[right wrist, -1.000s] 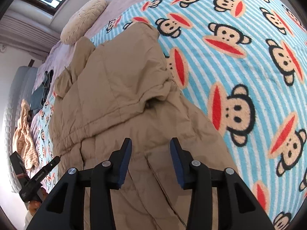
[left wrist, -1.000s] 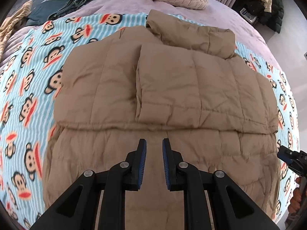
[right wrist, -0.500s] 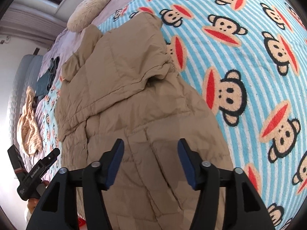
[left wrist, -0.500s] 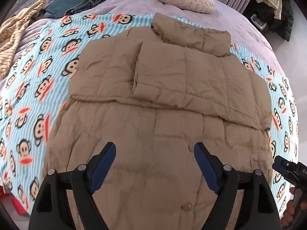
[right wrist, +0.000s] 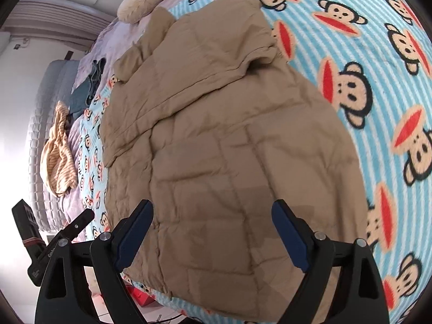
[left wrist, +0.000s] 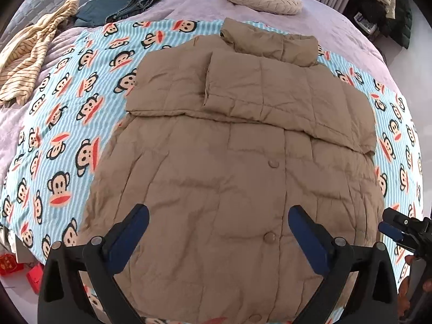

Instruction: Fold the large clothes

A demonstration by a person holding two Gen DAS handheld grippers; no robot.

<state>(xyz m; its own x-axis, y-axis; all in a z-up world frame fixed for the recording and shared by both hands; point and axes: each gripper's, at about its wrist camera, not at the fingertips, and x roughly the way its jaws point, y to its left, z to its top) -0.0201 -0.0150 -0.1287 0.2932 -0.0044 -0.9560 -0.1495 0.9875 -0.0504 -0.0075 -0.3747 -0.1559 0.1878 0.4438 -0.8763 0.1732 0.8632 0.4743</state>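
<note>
Tan puffer jacket lies flat near bed's front edge, sleeves folded across chest. Looks soft, light, bulky, slippery. Best pinched at hem corners. Left gripper and right gripper just opened wide, empty.

Black left tool with blue pads, silver screws.

A tan quilted puffer jacket lies flat on the monkey-print blanket, front side up with two round snaps showing along its closed placket. Its collar points to 12 o'clock, its hem to 6 o'clock. Both sleeves are folded inward across the chest, the edges meeting near the middle.
</note>
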